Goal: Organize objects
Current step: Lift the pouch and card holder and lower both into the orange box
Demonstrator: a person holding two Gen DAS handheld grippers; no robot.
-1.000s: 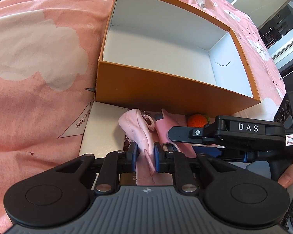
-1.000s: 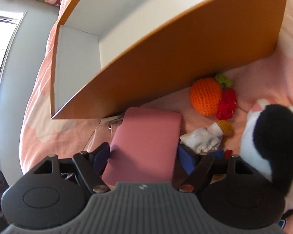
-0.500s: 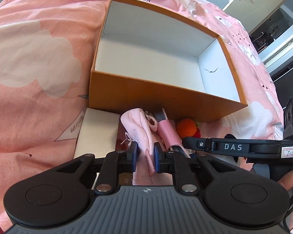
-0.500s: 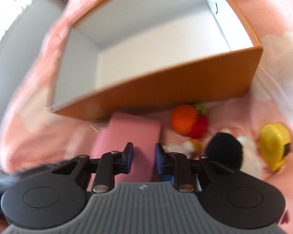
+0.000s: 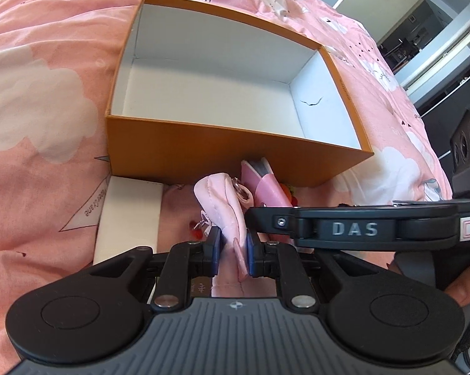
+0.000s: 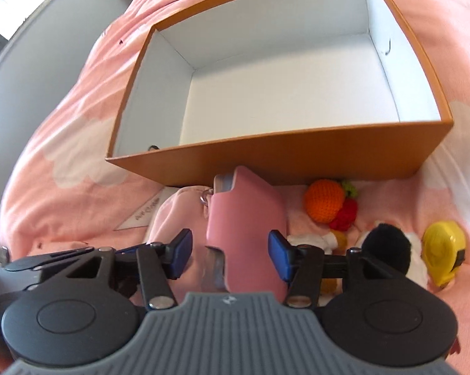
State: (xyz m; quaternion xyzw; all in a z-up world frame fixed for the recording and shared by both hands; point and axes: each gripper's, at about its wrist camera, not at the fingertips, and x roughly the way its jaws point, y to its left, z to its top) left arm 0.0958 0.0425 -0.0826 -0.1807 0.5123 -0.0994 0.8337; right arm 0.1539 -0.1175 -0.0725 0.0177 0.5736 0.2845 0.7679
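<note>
Pink cloud-print bedding point(image 5: 41, 100) is holding an empty orange box point(image 5: 222, 153) at twelve o'clock. Left gripper point(image 5: 231, 250) is clenching a pale pink pouch point(image 5: 222, 206), probably for boxing. Right gripper point(image 6: 230, 254) is opening around a pink case point(image 6: 244, 218), pads not touching.

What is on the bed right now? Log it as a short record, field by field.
surface: pink cloud-print bedspread
container: orange cardboard box with white inside, open, nothing seen inside
left gripper: shut on pale pink quilted fabric pouch
right gripper: fingers opening, apart from pink flat case between them
loose items: orange crocheted fruit, yellow tape measure, black-and-white plush toy
</note>
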